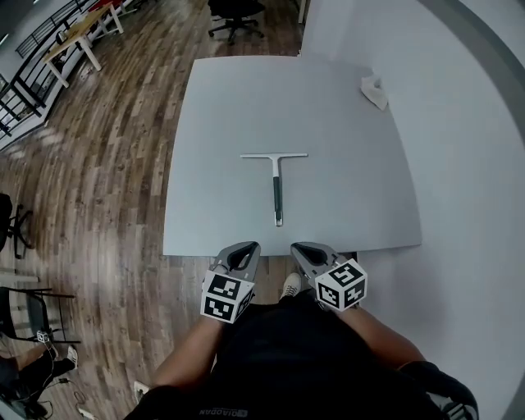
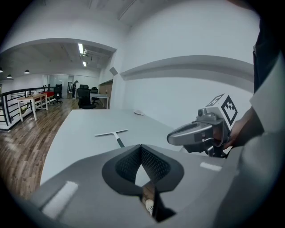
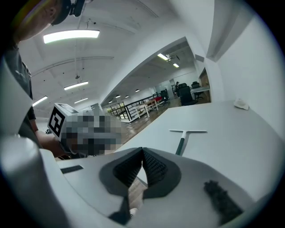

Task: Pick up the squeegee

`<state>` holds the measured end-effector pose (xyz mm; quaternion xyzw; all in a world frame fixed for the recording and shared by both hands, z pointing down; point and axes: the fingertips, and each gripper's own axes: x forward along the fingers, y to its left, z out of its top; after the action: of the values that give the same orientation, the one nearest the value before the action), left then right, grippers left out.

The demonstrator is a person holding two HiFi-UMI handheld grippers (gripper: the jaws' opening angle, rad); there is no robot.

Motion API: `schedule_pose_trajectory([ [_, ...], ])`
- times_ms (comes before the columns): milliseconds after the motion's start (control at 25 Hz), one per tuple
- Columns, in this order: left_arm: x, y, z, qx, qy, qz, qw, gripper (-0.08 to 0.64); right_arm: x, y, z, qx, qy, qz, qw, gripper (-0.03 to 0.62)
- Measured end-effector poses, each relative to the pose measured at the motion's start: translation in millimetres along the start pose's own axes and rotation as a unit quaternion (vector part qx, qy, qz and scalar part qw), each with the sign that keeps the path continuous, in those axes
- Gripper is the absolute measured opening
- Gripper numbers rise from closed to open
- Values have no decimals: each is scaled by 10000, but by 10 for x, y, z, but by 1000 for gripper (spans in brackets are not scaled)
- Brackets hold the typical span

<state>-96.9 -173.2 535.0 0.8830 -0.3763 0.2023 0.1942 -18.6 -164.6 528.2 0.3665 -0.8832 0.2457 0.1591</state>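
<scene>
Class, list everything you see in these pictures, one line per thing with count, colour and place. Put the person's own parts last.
table: one, pale grey, centre of the head view
squeegee: one, silver blade with dark handle, mid-table, handle toward the person
crumpled wad: one, white, table's far right corner; cloth or paper, unclear
office chair: one, black, beyond the table's far end
floor: one, brown wood, left of the table
left claw: one, grey, just short of the table's near edge, shut, empty
right claw: one, grey, beside the left claw, shut, empty
</scene>
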Motion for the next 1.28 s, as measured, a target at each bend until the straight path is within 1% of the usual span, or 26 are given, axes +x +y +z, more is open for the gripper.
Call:
schedule_pose_trajectory([
  [200, 181, -138, 69, -84, 119, 384, 9992, 8, -140, -323, 20, -3, -11, 285, 9996, 6],
  [360, 287, -194, 37, -23, 302, 616, 9976, 8, -143, -544, -40, 142, -18, 424, 9990, 6],
  [480, 321, -229, 92, -20, 375, 724, 9967, 8, -134, -632, -96, 281, 23, 472, 9985, 6],
  [640, 366, -136, -12, -60, 589, 773, 9952, 8, -4, -687, -113, 317, 50, 561, 9979, 6],
  [760, 443, -43, -62, -54, 679, 698, 9952, 8, 146, -761, -143, 343, 145, 501, 9980, 6],
  [880, 532, 112, -98, -5, 720, 596, 9956, 8, 321, -821, -144, 350, 263, 349, 9984, 6],
  [1040, 656, 356, -79, 150, 824, 381, 9958, 8, 557, -933, -96, 478, 384, 78, 9981, 6],
  [1280, 831, 819, -64, 162, 929, 108, 9955, 8, 941, -1120, -12, 548, 557, -375, 9962, 6],
])
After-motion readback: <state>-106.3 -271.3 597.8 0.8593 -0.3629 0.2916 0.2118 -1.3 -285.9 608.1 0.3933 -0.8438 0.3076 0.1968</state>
